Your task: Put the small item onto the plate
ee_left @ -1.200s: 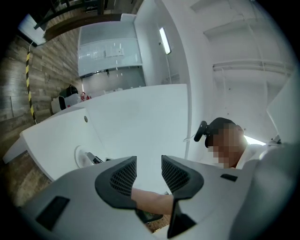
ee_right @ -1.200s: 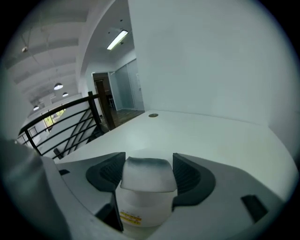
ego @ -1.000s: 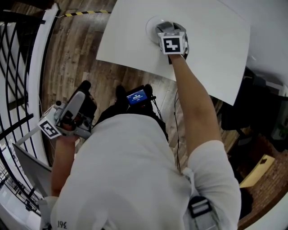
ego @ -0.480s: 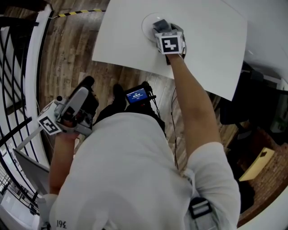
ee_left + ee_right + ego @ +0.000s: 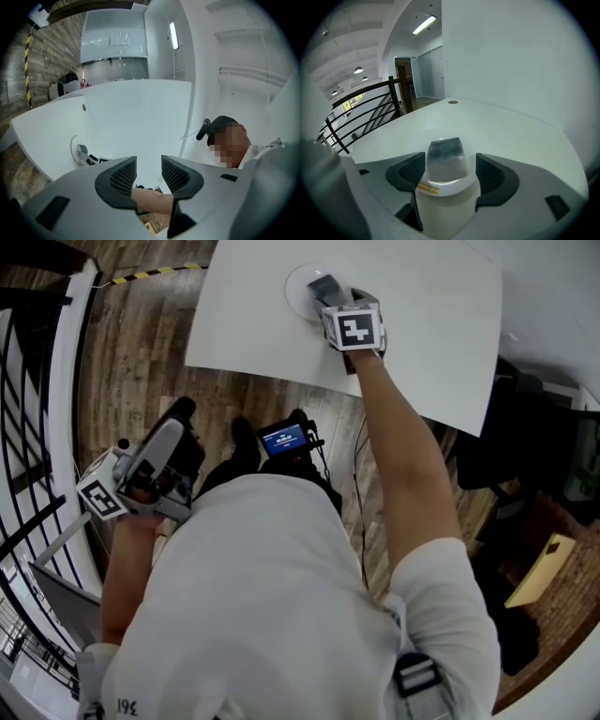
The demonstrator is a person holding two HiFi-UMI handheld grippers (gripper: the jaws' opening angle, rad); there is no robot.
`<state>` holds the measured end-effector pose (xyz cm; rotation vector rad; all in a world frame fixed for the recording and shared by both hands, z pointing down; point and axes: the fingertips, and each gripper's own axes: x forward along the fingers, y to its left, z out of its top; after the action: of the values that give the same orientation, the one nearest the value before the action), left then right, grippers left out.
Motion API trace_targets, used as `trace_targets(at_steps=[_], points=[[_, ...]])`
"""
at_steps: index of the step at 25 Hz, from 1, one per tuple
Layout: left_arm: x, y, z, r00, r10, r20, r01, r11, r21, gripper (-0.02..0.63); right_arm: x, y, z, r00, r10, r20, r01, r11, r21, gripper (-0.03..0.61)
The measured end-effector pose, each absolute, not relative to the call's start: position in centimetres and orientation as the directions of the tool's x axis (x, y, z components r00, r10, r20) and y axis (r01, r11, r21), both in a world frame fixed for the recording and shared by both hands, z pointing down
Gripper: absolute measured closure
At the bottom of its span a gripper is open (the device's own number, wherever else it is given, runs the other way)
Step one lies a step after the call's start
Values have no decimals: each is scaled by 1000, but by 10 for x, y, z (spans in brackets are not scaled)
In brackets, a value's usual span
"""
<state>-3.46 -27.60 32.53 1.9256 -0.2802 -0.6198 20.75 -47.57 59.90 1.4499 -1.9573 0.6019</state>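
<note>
Bright, even indoor light reaches me; the white bench (image 5: 422,324) nearly blows out in the head view. A ceiling strip light (image 5: 424,24) glows in the right gripper view. Both gripper views bend and blacken at the corners; the near small item (image 5: 446,187) looks soft.

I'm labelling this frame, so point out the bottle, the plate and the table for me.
bottle (image 5: 446,190): right gripper view, on its white body.
plate (image 5: 293,292): head view, on its left rim.
table (image 5: 441,324): head view, on the bare top.
</note>
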Motion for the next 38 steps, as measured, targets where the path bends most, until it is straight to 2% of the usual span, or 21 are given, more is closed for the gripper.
trace_targets(at_steps=[7,15,19,27,38], points=[[-31,-274,322,843,-438,-312,110,-427,898,445,212,-474,583,-183,-702,689,-966,258,6,256],[-44,-275,324,837,-443,-322,114,-434,893,455,206,-448,552,-220,-737,639,-974,206,-98,258],[-49,-274,324,841,-429,-329,115,-452,885,489,207,-432,539,-208,-741,638,-976,200,-86,357],[-52,-272,320,850,-390,-355,147,-471,870,503,208,-414,500,-179,-786,592,-981,191,-43,568],[-53,-267,314,856,-344,-386,186,-492,851,503,185,-354,422,-240,-872,427,-962,154,-226,575]])
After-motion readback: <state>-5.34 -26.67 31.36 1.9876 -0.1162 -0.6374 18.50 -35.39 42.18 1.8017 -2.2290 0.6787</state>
